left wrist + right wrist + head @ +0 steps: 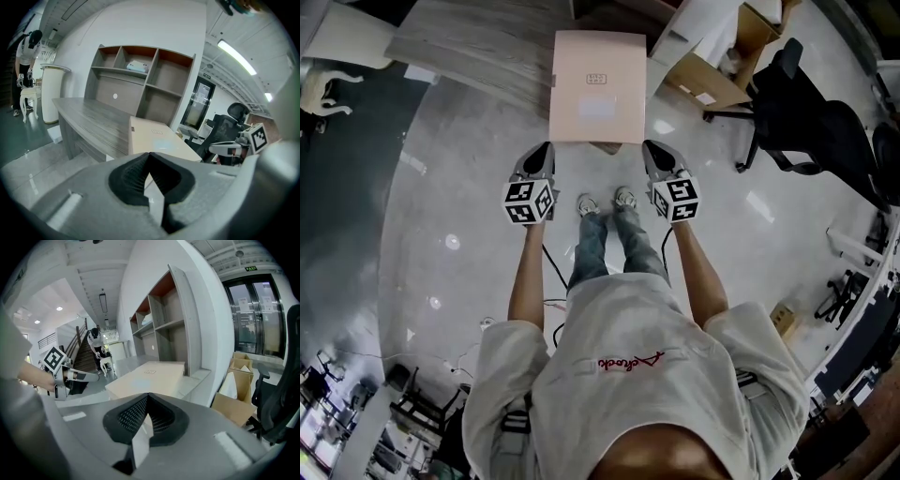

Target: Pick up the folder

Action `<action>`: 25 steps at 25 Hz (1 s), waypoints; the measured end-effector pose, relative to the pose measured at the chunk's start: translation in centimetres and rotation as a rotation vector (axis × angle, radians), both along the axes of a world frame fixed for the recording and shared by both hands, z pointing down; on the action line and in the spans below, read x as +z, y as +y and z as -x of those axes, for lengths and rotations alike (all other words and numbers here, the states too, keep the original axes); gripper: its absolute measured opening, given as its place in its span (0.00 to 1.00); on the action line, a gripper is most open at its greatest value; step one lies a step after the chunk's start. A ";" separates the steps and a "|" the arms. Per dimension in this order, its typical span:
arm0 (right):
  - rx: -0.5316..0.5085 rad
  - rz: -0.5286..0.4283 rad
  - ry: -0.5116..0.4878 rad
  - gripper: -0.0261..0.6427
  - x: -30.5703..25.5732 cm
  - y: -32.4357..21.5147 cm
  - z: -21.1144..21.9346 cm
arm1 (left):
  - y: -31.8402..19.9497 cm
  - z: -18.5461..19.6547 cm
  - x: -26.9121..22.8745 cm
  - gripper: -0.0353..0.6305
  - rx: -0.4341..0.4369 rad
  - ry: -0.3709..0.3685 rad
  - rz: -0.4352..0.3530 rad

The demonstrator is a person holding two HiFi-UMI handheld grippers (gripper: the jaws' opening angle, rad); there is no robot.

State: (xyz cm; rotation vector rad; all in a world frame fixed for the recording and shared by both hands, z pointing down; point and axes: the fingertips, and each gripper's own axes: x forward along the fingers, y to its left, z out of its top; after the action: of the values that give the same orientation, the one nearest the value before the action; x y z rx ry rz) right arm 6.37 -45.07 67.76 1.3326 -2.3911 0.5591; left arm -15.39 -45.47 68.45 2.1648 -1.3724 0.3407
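Both at once, held the left claw [546,148] and the right claw [650,147] clenched on nothing, ribbed pads [132,177] pressed together in each claw's own view. Found the folder [598,86] lying flat at 12 o'clock on the near end of the grey worktop [478,47], its near edge apparently jutting past the worktop's edge. Placed the left claw just off the folder's 7 o'clock corner and the right claw just off its 5 o'clock corner, without contact on either side.

Judged the step in hand to be the approach, with the grasp not yet begun. Reckoned a good pick called for releasing both claws well before contact, to avoid shoving the folder back toward 12 o'clock with shut pads. Thought it wise to come in low and level at the near edge, one pad above and one beneath, at matching spots either side of centre, to keep so wide and flat a thing from tipping or twisting. Favoured clenching both together, then lifting straight and evenly.

Noted an office chair [811,117] at 2 o'clock and cardboard boxes [712,80] at 1 o'clock, well apart from the path. Could not tell the folder's weight or stiffness.
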 end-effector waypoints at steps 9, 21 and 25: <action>0.083 0.096 -0.102 0.05 3.4 0.7 -1.2 | -0.2 -0.2 2.6 0.05 -0.007 0.020 0.026; 0.239 0.205 -0.571 0.31 4.8 -0.5 -2.2 | -0.8 1.7 5.2 0.36 -0.123 0.297 0.097; 0.299 0.250 -0.750 0.42 5.6 -1.0 -2.6 | -1.3 1.5 5.9 0.53 -0.155 0.462 0.140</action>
State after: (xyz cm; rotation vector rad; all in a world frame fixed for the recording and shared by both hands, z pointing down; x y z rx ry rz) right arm 8.96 -46.07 73.35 1.5608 -2.5210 1.6297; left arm -16.93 -46.81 74.40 1.8571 -1.1983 -0.1162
